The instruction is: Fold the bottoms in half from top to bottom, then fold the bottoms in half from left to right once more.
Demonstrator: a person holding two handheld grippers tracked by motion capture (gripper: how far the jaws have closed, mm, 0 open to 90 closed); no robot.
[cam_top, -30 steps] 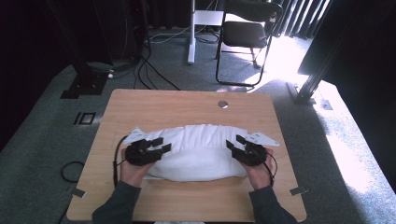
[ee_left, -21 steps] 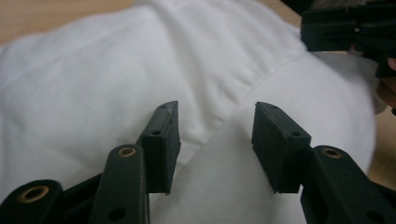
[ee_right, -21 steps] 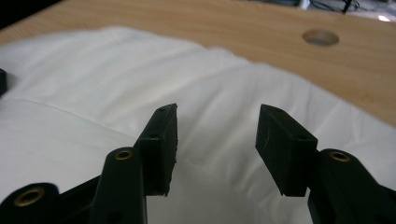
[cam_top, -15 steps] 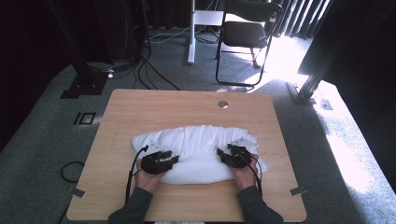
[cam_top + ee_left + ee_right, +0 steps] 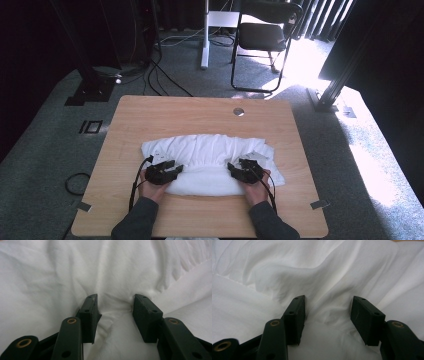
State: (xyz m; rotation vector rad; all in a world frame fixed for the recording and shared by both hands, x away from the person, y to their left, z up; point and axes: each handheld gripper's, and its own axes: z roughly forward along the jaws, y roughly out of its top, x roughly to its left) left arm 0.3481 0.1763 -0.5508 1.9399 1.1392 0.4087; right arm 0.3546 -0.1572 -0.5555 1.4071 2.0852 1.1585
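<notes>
White cloth (image 5: 210, 162), bunched and folded, lies across the middle of the wooden table (image 5: 150, 115), nearer the front edge. What kind of garment or linen it is can't be made out.

Left gripper (image 5: 167, 171) sits on the cloth's front left part. In the left gripper view its jaws have just been closing and now stand half apart, a pinched ridge of cloth (image 5: 115, 307) between the pads.

Right gripper (image 5: 244, 170) is on the front right part, jaws having just opened a little, with a fold (image 5: 328, 312) between them. Pad contact is unclear. The hands hide the cloth's front hem.
</notes>
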